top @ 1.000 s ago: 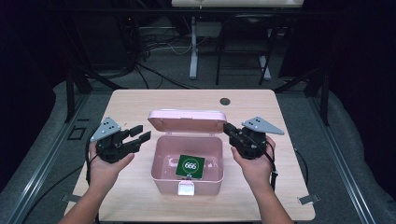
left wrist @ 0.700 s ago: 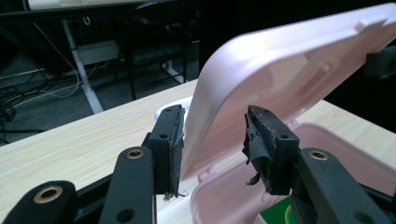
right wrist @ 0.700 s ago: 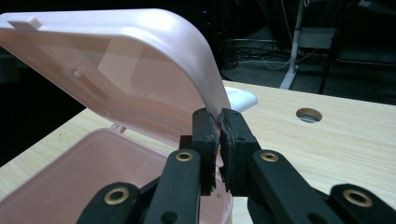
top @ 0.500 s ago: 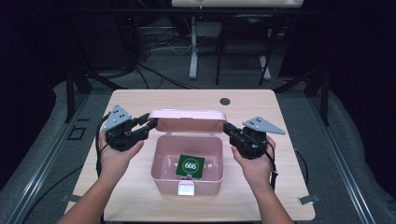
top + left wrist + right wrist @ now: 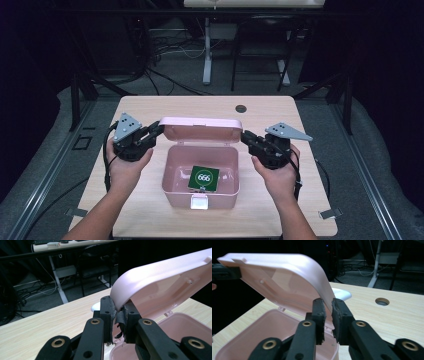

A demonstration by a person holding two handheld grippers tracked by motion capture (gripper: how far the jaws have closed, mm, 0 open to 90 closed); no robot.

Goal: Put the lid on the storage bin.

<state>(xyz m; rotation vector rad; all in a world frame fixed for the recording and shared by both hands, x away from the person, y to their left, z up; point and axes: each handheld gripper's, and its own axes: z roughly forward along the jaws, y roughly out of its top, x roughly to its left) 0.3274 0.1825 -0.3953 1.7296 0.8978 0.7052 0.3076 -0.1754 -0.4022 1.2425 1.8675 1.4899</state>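
Note:
A pink box (image 5: 172, 192) stands open mid-table with a green card (image 5: 204, 177) marked 666 lying flat inside. Its pink lid (image 5: 200, 129) is raised at the back. My left gripper (image 5: 157, 128) is shut on the lid's left end; in the left gripper view the lid (image 5: 160, 282) has its edge pinched between the gripper's (image 5: 119, 312) jaws. My right gripper (image 5: 246, 136) is shut on the lid's right end. The right gripper view has the lid (image 5: 287, 277) arching over the box (image 5: 269, 332), its corner squeezed in the gripper (image 5: 327, 312).
A white latch (image 5: 200, 202) sits on the box's front wall. A round hole (image 5: 241, 108) is in the wooden table (image 5: 300, 200) at the back. Dark desk legs and cables lie on the floor beyond the far edge.
My left gripper has moved forward and right from beside the box to the lid's left end and shut on it. My right gripper has edged in onto the lid's right end.

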